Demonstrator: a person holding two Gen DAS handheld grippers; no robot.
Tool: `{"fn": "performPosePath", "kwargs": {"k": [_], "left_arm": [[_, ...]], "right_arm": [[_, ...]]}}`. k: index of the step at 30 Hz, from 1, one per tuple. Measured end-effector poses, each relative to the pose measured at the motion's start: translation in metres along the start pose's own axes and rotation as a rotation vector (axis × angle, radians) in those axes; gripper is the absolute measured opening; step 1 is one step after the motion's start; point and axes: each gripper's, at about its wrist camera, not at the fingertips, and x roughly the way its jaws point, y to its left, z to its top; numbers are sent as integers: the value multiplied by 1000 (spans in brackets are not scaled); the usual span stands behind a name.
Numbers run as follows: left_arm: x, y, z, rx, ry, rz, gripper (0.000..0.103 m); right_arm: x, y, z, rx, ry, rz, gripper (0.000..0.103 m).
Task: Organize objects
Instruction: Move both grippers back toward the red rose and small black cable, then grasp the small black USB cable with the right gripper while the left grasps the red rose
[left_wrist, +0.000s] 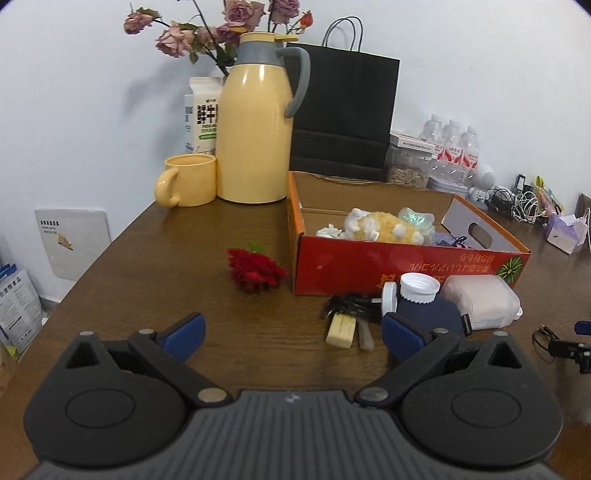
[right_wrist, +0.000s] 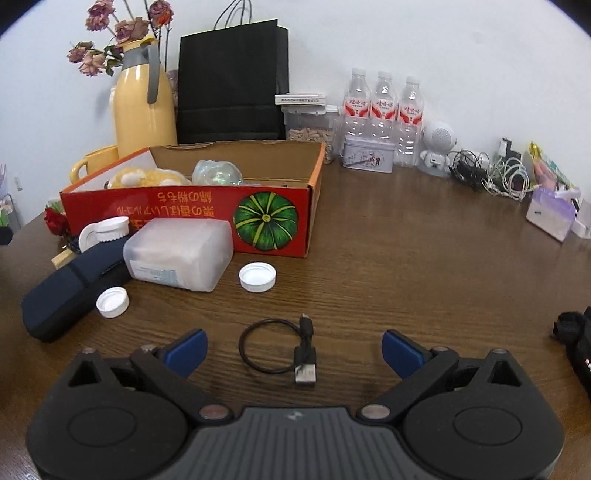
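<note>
A red cardboard box (left_wrist: 369, 264) (right_wrist: 192, 218) stands open on the wooden table with plush toys (left_wrist: 384, 225) inside. In front of it lie a red rose (left_wrist: 255, 271), a bunch of keys (left_wrist: 349, 314), a dark blue case (left_wrist: 424, 310) (right_wrist: 70, 288), a frosted plastic container (left_wrist: 480, 301) (right_wrist: 181, 253) and white caps (right_wrist: 257, 277) (right_wrist: 112, 302). My left gripper (left_wrist: 291, 332) is open over bare table, short of the keys. My right gripper (right_wrist: 293, 349) is open, and a short black USB cable (right_wrist: 280, 347) lies on the table between its fingers, untouched.
A yellow thermos (left_wrist: 255, 122), yellow mug (left_wrist: 186, 180), milk carton (left_wrist: 201, 114) and black paper bag (left_wrist: 343, 110) stand behind the box. Water bottles (right_wrist: 384, 110), a tin (right_wrist: 367, 157), a small white robot figure (right_wrist: 437, 147) and tangled cables (right_wrist: 491, 173) line the back right.
</note>
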Motion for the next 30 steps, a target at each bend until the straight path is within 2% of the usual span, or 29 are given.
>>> {"fn": "performPosePath", "kwargs": {"k": [3,4,5,6,9,10,11,17,30], "left_arm": [[-7,3,-2,-8,-4,7,103],[-9,5,-3,-9,-6,11,103],[-11,6,-3,-11,-7,13,103],[-13,7,-4,-14,-7,15,103],[-16,9,-6,-23,-9,22,103],[-17,10,-7,-26,-9,23,103],[-18,10,-8,-29,-8,23,103],[-20,14,-13,-40,1,33,103],[-15,26,-13,-52,3,47,103]], "right_arm": [[-1,-6,-1,29,-3,9,78],[-1,-7,-1,34,1,14,67],[0,-8,-1,37,8,19,61],[2,-9,-1,39,18,24,48],[3,-9,-5,28,22,18,32],[3,-9,-6,23,20,15,20],[2,-8,-6,23,16,12,14],[0,0,-11,-11,-14,-2,12],[-9,14,-9,20,-88,40,12]]}}
